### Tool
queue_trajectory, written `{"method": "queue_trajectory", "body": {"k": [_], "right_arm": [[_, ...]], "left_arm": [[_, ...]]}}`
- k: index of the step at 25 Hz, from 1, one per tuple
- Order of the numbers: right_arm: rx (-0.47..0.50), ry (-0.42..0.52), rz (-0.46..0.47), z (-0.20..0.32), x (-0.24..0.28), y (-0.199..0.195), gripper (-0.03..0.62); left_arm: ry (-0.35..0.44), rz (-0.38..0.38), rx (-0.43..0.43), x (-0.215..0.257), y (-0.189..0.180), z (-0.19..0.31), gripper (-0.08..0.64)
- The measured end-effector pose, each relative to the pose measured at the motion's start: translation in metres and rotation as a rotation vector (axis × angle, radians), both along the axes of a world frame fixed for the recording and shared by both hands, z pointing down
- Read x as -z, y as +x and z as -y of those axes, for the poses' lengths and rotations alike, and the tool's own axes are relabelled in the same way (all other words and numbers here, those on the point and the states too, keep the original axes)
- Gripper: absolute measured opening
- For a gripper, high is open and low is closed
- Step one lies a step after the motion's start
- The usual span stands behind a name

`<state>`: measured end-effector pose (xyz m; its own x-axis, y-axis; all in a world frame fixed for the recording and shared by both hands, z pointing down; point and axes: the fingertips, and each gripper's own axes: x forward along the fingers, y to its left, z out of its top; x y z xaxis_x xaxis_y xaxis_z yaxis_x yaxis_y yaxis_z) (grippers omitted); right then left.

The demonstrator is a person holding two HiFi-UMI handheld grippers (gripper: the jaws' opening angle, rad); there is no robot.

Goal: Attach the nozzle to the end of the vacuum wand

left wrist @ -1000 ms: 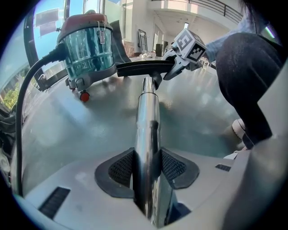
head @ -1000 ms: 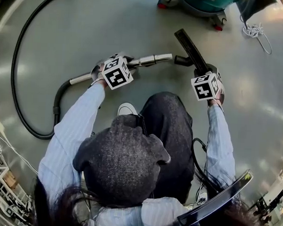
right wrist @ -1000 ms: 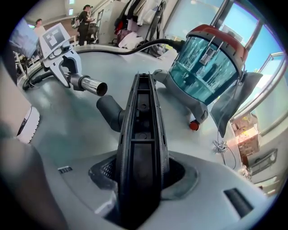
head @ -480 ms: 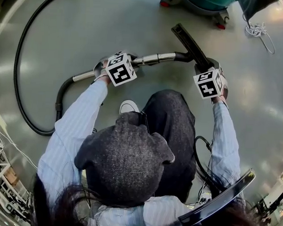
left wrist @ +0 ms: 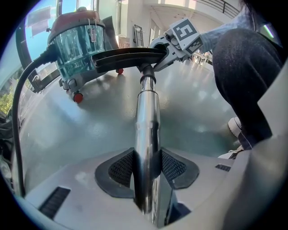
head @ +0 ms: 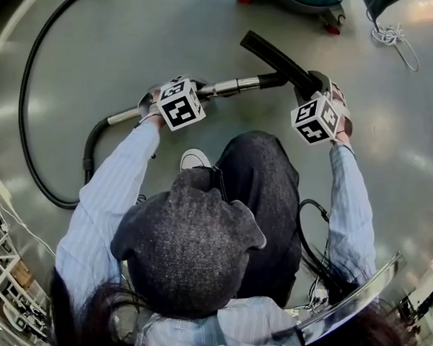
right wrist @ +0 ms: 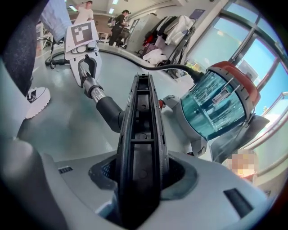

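Observation:
The chrome vacuum wand runs left to right above the floor, and my left gripper is shut on its middle. In the left gripper view the wand passes between the pads and ends in the black nozzle. My right gripper is shut on the long flat nozzle. The nozzle's neck sits on the wand's end. In the right gripper view the nozzle fills the jaws, underside up, and its neck meets the wand below the left gripper.
A teal canister vacuum stands on the grey floor beyond the nozzle, also seen as the vacuum. Its black hose loops round at the left. A white cord lies at the top right. The person's shoe and dark trouser leg are below the wand.
The nozzle's neck, first a small gap away from the wand's end, has closed onto it. My right gripper has rolled and risen, swinging the nozzle's far end to the upper left. The left gripper held still.

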<state>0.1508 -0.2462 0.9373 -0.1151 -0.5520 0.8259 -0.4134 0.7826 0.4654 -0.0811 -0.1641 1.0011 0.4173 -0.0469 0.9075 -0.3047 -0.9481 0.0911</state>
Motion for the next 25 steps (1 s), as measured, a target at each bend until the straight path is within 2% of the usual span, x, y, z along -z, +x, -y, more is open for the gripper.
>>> {"method": "queue_trajectory", "body": {"k": [2,6,10,12,17,20,22,23,25], "right_arm": [[-0.005,-0.009,-0.003,0.001,0.002,-0.003,0.207],[0.044,-0.022,-0.044,0.006,0.015,-0.011,0.207],[-0.035,-0.076,-0.07,0.002,0.016,-0.022,0.207],[-0.045,-0.092,-0.075,-0.004,0.015,-0.026,0.207],[-0.04,-0.03,-0.108,-0.004,0.015,-0.029,0.207],[-0.113,-0.124,-0.133,-0.007,0.006,-0.026,0.207],[-0.106,-0.21,-0.136,-0.008,0.001,-0.028,0.207],[-0.078,-0.22,-0.127,-0.006,0.0,-0.03,0.207],[-0.034,-0.18,-0.113,0.003,0.004,-0.035,0.207]], "left_arm": [[-0.004,0.012,0.006,0.002,-0.002,0.001,0.167],[0.005,-0.005,0.014,0.009,-0.005,0.004,0.167],[0.029,0.014,0.029,0.012,-0.009,0.005,0.167],[0.024,0.021,0.03,0.01,-0.012,0.0,0.167],[0.035,0.034,0.018,0.008,-0.015,0.002,0.167],[0.028,0.062,0.002,0.0,-0.013,0.001,0.167],[0.014,0.064,0.003,-0.005,-0.013,-0.002,0.167],[0.012,0.058,0.011,-0.005,-0.013,-0.002,0.167],[0.022,0.045,0.024,-0.001,-0.013,0.002,0.167]]}}
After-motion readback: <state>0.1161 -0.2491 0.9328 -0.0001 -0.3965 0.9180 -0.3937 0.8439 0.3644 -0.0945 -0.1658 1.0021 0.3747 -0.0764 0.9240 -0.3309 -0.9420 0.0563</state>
